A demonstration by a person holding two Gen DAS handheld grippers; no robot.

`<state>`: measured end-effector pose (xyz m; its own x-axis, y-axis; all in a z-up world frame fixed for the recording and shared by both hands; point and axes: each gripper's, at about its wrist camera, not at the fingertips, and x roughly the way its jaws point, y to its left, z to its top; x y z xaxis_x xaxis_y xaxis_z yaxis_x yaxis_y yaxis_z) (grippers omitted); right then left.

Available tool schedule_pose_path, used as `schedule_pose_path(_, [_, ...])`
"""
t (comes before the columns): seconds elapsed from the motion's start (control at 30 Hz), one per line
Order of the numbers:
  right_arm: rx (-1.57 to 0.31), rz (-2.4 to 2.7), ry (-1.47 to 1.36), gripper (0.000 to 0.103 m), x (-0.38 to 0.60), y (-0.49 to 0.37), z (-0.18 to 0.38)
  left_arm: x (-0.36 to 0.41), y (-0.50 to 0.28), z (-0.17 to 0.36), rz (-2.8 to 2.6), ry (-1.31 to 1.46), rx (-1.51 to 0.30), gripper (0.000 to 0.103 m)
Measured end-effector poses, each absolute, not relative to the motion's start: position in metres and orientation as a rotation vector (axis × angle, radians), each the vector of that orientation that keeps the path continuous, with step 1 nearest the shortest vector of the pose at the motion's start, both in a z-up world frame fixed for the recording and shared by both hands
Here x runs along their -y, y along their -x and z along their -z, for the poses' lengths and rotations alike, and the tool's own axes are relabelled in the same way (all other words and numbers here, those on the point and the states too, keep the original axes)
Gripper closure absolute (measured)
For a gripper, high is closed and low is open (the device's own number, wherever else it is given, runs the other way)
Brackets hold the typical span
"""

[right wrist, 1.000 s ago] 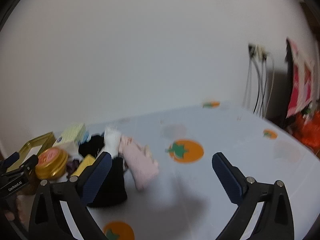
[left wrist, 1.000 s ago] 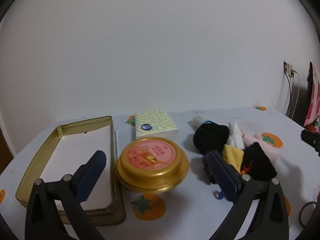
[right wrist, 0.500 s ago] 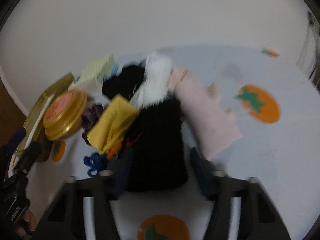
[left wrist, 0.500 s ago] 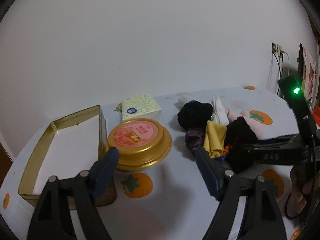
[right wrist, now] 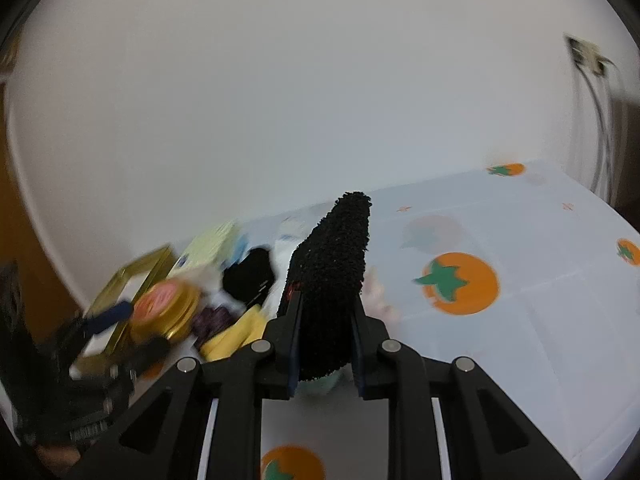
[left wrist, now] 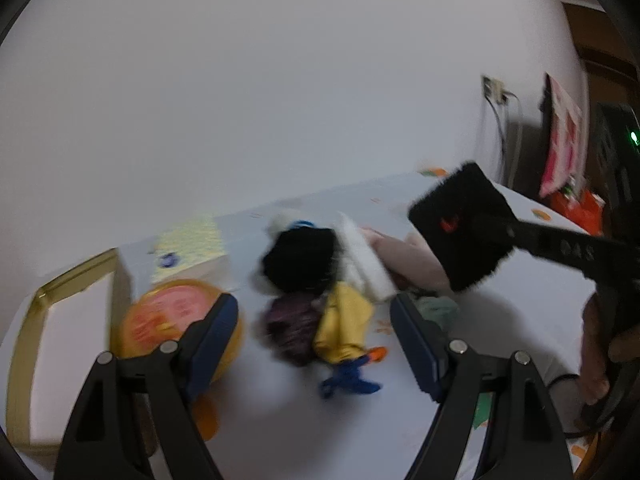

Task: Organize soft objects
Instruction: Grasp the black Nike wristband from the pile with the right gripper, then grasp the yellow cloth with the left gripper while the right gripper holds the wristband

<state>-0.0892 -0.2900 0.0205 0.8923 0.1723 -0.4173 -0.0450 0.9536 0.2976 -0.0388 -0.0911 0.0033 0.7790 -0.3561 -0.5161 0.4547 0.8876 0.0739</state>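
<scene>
Gold tin point(left wrist: 24, 344), white-lined, beside round lidded tin point(left wrist: 168, 320)

Home setting, a lived-in room. Bench point(right wrist: 540, 320) covered with a white cloth printed with orange persimmons point(right wrist: 460, 282), pushed against a plain white wall point(left wrist: 280, 80). Household clutter on it: pile of socks point(left wrist: 320, 280) and small cloths, gold tin point(left wrist: 24, 344), round gold lid point(right wrist: 166, 306), tissue pack point(left wrist: 188, 244). Wall socket point(left wrist: 494, 90) with cables hanging down at the right. Pink item point(left wrist: 560, 144) and orange bag point(left wrist: 580, 208) beyond the bench edge, blurred. Brown wood edge at far left of the right wrist view.
</scene>
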Motion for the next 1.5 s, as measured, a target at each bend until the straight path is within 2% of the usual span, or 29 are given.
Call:
schedule_pose_path(0.1, [-0.415,-0.100,-0.331,0.081,0.297,0.088,-0.013,0.112,0.025,0.003,0.482,-0.243,-0.563,0.038])
schedule_pose_path(0.2, [-0.416,-0.106,-0.373,0.081,0.304,0.086,-0.010,0.133,0.008,0.014,0.506,-0.293,-0.617,0.058])
schedule_pose_path(0.27, [-0.411,-0.102,-0.377,0.081,0.305,0.084,-0.010,0.142,-0.004,0.022,0.520,-0.310,-0.654,0.077])
schedule_pose_path(0.43, [-0.421,-0.102,-0.339,0.080,0.296,0.079,-0.007,0.147,-0.033,0.043,0.527,-0.292,-0.830,0.080])
schedule_pose_path(0.53, [-0.422,-0.101,-0.318,0.080,0.292,0.080,-0.007,0.139,-0.037,0.043,0.549,-0.238,-0.847,0.079])
schedule_pose_path(0.6, [-0.417,-0.099,-0.311,0.080,0.293,0.082,-0.008,0.137,-0.037,0.042,0.552,-0.230,-0.848,0.082])
schedule_pose_path(0.67, [-0.400,-0.086,-0.313,0.080,0.294,0.085,-0.009,0.132,-0.034,0.038,0.550,-0.220,-0.830,0.096])
schedule_pose_path(0.7, [-0.387,-0.077,-0.315,0.080,0.296,0.087,-0.010,0.127,-0.031,0.034,0.565,-0.199,-0.803,0.098])
schedule_pose_path(0.87, [-0.350,-0.030,-0.323,0.081,0.301,0.093,-0.012,0.087,-0.007,0.004,0.637,-0.033,-0.634,0.099])
schedule_pose_path(1.03, [-0.381,-0.004,-0.354,0.081,0.307,0.087,-0.009,0.073,-0.006,0.004,0.641,-0.036,-0.649,0.099])
schedule_pose_path(1.1, [-0.380,0.006,-0.377,0.081,0.311,0.088,-0.007,0.083,-0.010,0.009,0.649,-0.082,-0.677,0.093])
schedule_pose_path(1.17, [-0.382,0.013,-0.393,0.081,0.314,0.088,-0.006,0.098,-0.010,0.011,0.642,-0.157,-0.707,0.078])
schedule_pose_path(1.3, [-0.397,0.018,-0.423,0.080,0.318,0.086,-0.003,0.126,-0.028,0.042,0.570,-0.288,-0.871,0.075])
schedule_pose_path(1.37, [-0.406,0.017,-0.429,0.080,0.318,0.084,-0.002,0.128,-0.028,0.043,0.583,-0.288,-0.867,0.057])
schedule_pose_path(1.4, [-0.409,0.017,-0.430,0.080,0.318,0.084,-0.002,0.130,-0.028,0.043,0.591,-0.283,-0.876,0.053])
schedule_pose_path(1.5, [-0.408,0.015,-0.425,0.080,0.316,0.084,-0.002,0.133,-0.026,0.045,0.568,-0.297,-0.852,0.051])
